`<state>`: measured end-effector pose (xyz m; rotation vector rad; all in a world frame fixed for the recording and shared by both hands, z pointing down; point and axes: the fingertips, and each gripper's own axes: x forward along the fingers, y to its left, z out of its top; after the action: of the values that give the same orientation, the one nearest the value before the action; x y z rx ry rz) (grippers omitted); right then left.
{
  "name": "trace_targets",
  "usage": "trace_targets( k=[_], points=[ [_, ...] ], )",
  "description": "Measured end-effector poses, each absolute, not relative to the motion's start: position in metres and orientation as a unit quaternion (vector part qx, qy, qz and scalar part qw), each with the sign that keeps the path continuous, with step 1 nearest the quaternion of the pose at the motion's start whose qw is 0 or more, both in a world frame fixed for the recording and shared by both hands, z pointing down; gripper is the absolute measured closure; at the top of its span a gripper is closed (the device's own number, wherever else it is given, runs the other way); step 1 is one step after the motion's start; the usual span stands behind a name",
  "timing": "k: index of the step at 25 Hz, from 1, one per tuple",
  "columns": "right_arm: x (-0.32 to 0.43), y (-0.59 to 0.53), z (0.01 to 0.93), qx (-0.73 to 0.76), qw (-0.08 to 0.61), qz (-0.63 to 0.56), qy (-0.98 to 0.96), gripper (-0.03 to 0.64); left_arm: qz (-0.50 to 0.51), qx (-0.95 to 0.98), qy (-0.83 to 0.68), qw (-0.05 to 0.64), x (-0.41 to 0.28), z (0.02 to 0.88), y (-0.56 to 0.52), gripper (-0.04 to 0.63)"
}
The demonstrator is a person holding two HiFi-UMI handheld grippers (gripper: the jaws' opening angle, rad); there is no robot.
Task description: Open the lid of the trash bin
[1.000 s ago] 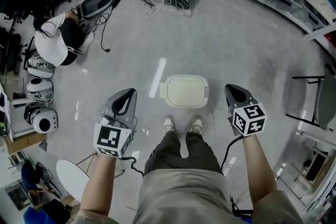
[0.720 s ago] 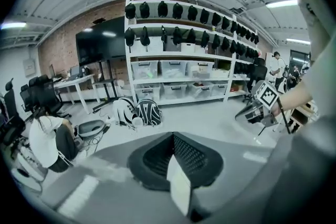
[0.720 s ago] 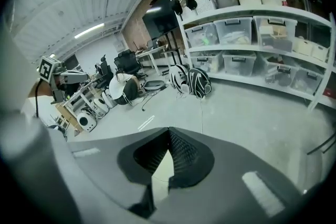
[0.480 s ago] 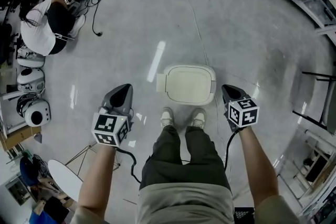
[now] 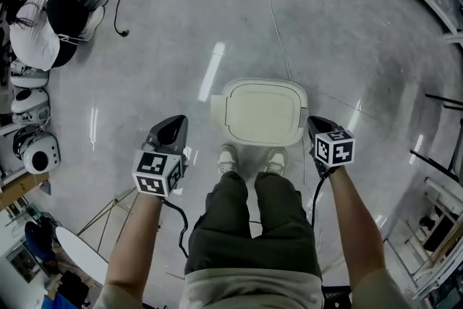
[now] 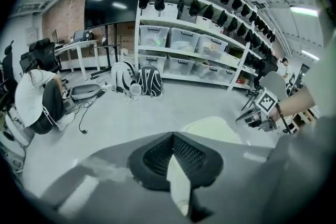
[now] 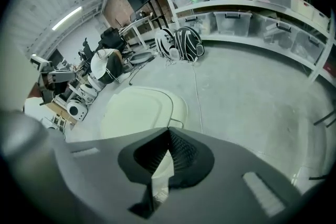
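The bin (image 5: 299, 128) is now seen larger and nearer than a second ago, its lid (image 5: 262, 113) shut, framed between both claws. The left claw (image 5: 172, 124) is held off at its 9 o'clock, clenched and empty. The right claw (image 5: 313, 122), clenched on nothing, is just beside its 3 o'clock edge. The bin's body is hidden beneath the lid.

Glossy grey concrete floor (image 5: 347, 32), streaked with reflected light. White shelves (image 6: 173, 23) of clear bins (image 6: 184, 39) beside a brick wall (image 6: 64, 17) with a dark screen (image 6: 107, 5).
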<state>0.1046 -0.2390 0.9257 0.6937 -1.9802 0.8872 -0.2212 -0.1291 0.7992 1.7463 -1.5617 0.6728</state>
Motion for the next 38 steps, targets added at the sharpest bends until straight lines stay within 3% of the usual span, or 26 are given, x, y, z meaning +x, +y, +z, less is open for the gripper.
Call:
trace_targets(
  k=[9, 16, 19, 30, 38],
  points=[
    [0.114, -0.237, 0.958, 0.281, 0.413, 0.365, -0.786, 0.612, 0.267, 0.654, -0.608, 0.362, -0.241, 0.844, -0.114, 0.594],
    [0.112, -0.241, 0.951, 0.282, 0.426, 0.366, -0.777, 0.614, 0.322, 0.655, -0.605, 0.319, -0.265, 0.834, -0.108, 0.594],
    [0.103, -0.239, 0.934, 0.286, 0.426, 0.365, -0.777, 0.614, 0.320, 0.643, -0.613, 0.330, -0.285, 0.818, -0.099, 0.594],
    [0.070, -0.237, 0.797, 0.315, 0.358, 0.370, -0.798, 0.614, 0.249, 0.629, -0.649, 0.347, -0.287, 0.723, -0.095, 0.594],
    [0.044, -0.230, 0.644, 0.296, 0.316, 0.302, -0.849, 0.614, 0.242, 0.660, -0.649, 0.293, -0.276, 0.613, -0.103, 0.594]
  ],
)
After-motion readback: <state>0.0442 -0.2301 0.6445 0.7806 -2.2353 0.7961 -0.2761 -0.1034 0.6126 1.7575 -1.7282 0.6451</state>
